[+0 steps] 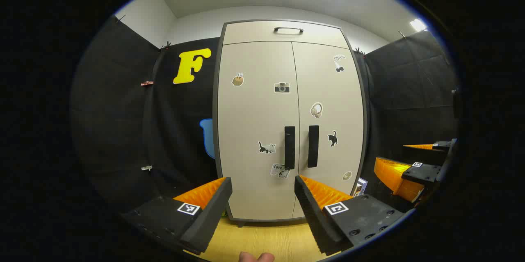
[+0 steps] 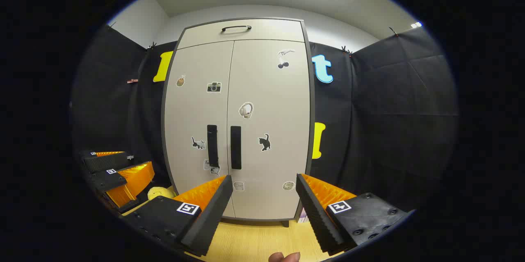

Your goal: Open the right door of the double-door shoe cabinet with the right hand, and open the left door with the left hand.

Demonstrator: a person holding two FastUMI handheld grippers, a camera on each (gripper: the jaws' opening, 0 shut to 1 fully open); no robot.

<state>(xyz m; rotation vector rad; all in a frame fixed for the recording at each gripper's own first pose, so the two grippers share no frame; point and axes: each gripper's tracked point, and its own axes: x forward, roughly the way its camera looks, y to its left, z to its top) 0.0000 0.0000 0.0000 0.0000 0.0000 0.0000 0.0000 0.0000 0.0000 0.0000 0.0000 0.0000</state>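
Wood floor (image 1: 266, 241), shoe cabinet (image 1: 287, 102) doors closed; left tool (image 1: 263, 196), right tool (image 2: 262, 194) wide apart, empty.

Claws (image 1: 262, 190) before shoe cabinet (image 1: 289, 131)

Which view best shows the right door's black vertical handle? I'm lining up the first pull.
The right gripper view: the right door's black vertical handle stands nearer mid-picture, just left of the open right gripper. The left gripper view shows it too, right of centre.

My shoe cabinet (image 1: 262, 131): smooth matt panels w/ paper-like stickers; door handles (image 1: 289, 147) matt, prob plastic. Floor (image 1: 266, 241) wood-grain, slight sheen. Booth wall (image 2: 389, 122) rough matt cloth.
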